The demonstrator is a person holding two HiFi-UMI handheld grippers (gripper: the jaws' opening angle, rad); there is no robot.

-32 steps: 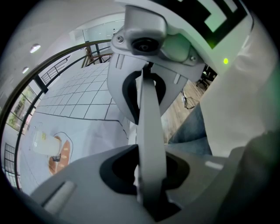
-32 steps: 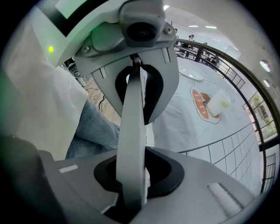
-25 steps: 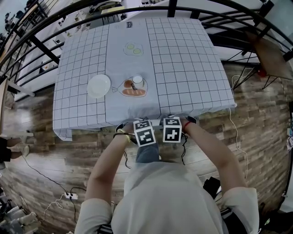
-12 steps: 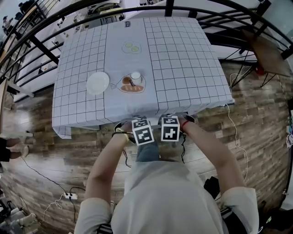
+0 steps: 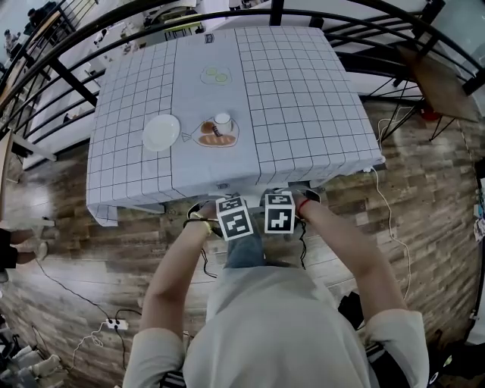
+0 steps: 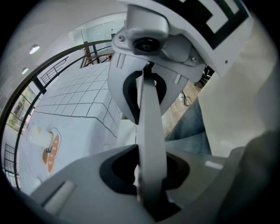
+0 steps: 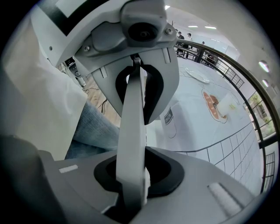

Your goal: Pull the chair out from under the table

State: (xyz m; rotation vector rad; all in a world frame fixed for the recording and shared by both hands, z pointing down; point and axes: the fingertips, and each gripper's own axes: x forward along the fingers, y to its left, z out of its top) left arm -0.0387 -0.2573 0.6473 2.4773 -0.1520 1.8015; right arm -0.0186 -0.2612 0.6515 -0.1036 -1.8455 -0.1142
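Left gripper and right gripper both clamped the chair rail running between them; presumably for a straight pull.

Plate sat left of the cup on the table, railing behind it, and the left gripper and right gripper were side by side on the chair at the near edge.

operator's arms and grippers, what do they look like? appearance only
Both are pale grey plastic with dark hollows: left gripper, right gripper, each topped by a white cube with black square markers. Short off-white sleeves, a red band at the right wrist, black cables hanging beneath.
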